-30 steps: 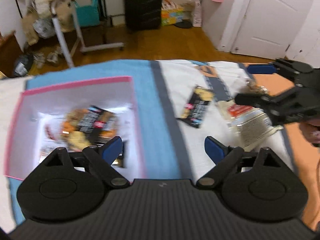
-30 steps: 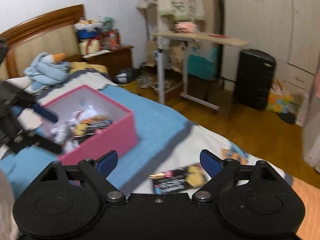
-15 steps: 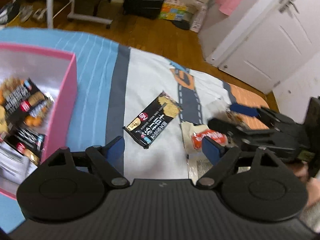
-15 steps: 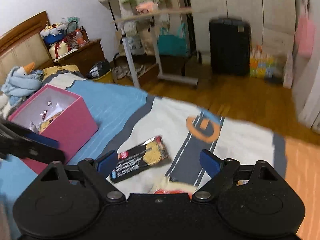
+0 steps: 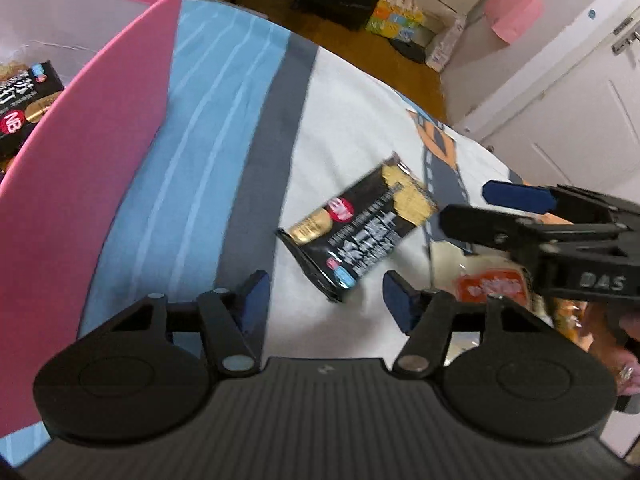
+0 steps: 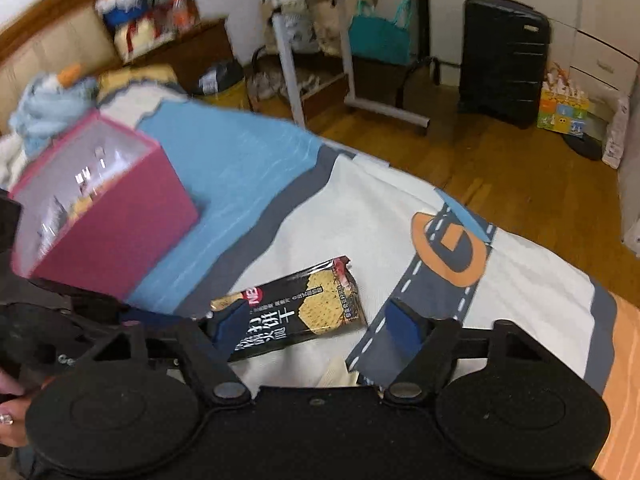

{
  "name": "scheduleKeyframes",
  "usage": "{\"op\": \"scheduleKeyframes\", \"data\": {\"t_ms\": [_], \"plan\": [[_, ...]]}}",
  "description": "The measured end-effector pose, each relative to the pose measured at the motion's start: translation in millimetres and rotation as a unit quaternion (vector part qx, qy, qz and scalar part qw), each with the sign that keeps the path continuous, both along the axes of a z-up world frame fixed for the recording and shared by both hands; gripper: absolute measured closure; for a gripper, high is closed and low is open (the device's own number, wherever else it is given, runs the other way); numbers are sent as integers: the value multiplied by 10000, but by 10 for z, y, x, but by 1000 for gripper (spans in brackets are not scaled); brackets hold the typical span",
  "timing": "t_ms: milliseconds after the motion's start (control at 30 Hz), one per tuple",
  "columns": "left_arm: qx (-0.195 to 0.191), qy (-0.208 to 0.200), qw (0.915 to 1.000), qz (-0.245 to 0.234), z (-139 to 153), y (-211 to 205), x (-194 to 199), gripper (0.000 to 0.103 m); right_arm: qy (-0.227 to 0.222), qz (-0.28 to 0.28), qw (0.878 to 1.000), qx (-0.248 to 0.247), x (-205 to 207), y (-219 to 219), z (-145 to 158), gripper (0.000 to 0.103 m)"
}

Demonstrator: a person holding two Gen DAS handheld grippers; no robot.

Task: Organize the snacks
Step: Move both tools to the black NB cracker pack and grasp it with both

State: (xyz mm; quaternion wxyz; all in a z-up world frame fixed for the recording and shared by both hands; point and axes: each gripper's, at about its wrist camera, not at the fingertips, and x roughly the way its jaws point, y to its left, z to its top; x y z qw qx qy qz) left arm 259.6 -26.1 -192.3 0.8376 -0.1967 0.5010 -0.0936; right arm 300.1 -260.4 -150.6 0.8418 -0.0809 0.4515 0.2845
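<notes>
Both tools spread, closing on nothing; black cracker pack [image 5: 357, 229] reads "NB"; right tool [image 5: 472, 208] stamped "DAS".

Our left tongs [image 5: 326, 298] and right tongs [image 6: 320, 326] are matte black, with blue pads on the fingers [image 5: 252, 300], round discs over ribbed housings, and silver pivot screws [image 5: 412, 362]. The right tongs carry raised "DAS" lettering [image 5: 602, 281]. One finger wears a ring [image 6: 6, 419].

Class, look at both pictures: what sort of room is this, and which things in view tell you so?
Most likely a bedroom at home: a bed with a wooden headboard and printed bedspread, a black suitcase on the wood floor, and a bedside cabinet.
</notes>
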Motion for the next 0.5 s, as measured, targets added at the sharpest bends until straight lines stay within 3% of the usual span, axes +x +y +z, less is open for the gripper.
{"op": "scheduleKeyframes", "data": {"t_ms": [133, 500], "plan": [[105, -64, 9998, 166, -50, 38, 33, 48, -38, 247, 9976, -651, 110, 210, -121, 38], [-232, 25, 9996, 185, -124, 132, 109, 50, 566, 95, 9973, -456, 431, 252, -317, 36]]}}
